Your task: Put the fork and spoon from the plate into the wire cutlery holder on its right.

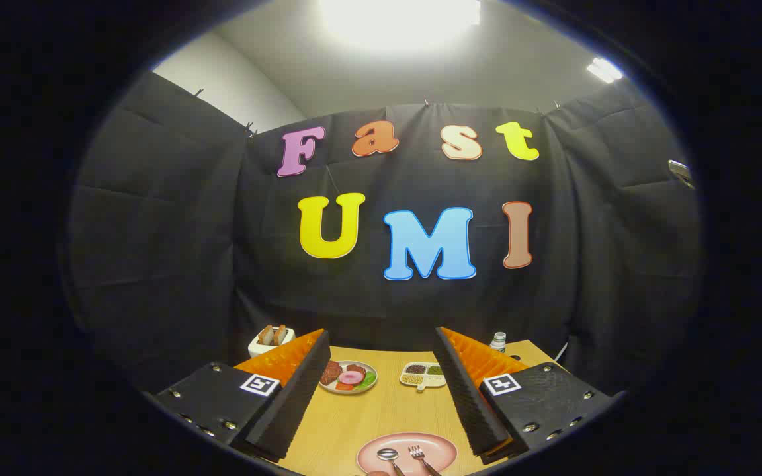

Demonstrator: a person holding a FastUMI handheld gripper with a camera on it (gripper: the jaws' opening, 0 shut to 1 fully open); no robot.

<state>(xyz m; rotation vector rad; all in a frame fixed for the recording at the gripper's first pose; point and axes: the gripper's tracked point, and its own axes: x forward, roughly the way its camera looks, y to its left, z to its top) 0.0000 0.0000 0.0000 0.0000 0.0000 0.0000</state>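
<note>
A pink plate (437, 448) lies on the wooden table, low between my two fingers. On it rest a spoon (388, 456) to the left and a fork (418, 455) to the right, heads pointing away from me. My gripper (381, 354) is open and held above the table, fingers wide apart with nothing between them. The fingertips (318, 344) reach over the far part of the table.
Beyond the pink plate sit a round plate of toy food (349, 377) and a small divided dish of grains (423, 375). A white box with bread-like pieces (271, 338) stands back left, a small bottle (499, 341) back right. Black cloth walls surround the table (361, 413).
</note>
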